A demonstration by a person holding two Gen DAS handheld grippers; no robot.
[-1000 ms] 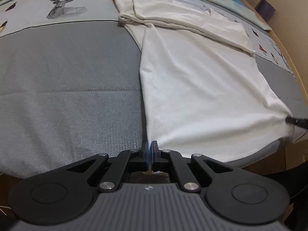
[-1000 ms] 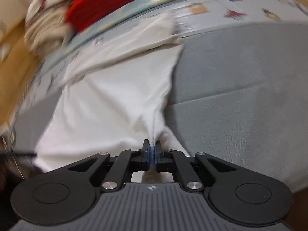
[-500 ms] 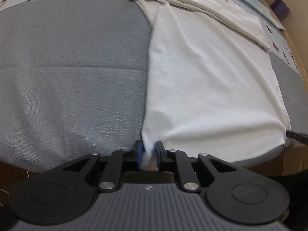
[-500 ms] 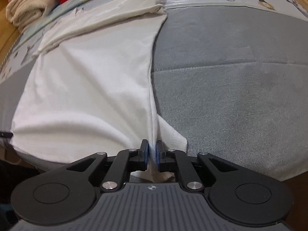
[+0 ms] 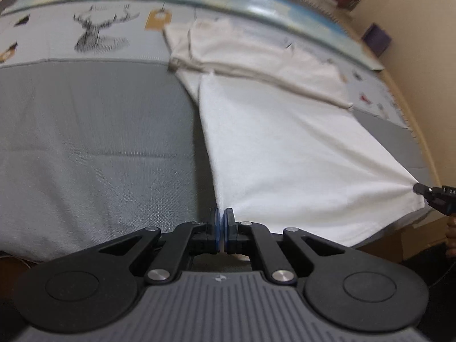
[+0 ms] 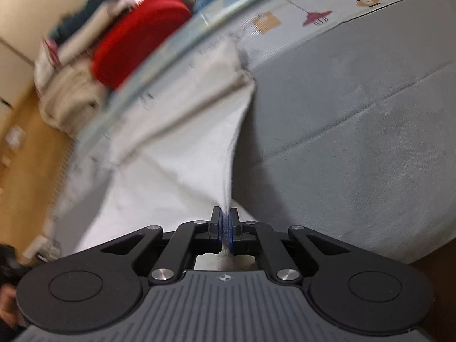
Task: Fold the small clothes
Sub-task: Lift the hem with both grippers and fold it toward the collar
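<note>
A white garment (image 5: 285, 154) lies on the grey bed cover, its far part folded over near the printed band. My left gripper (image 5: 221, 222) is shut on its near left corner. My right gripper (image 6: 225, 222) is shut on the near right corner, and its tip shows at the right edge of the left wrist view (image 5: 427, 192). The near hem is lifted off the cover and pulled taut between the two grippers. The garment also shows in the right wrist view (image 6: 176, 154), blurred.
Grey bed cover (image 5: 94, 131) with a printed band of deer and tags (image 5: 99, 31) at the far side. A pile of clothes with a red item (image 6: 136, 37) lies beyond the bed. A wooden floor (image 6: 25, 154) is at the left. A beige wall (image 5: 413, 22) is at the right.
Half a second ago both grippers were low at the near hem, the left jaws slightly apart. Now both are shut and have lifted the corners, pulling the hem taut.
</note>
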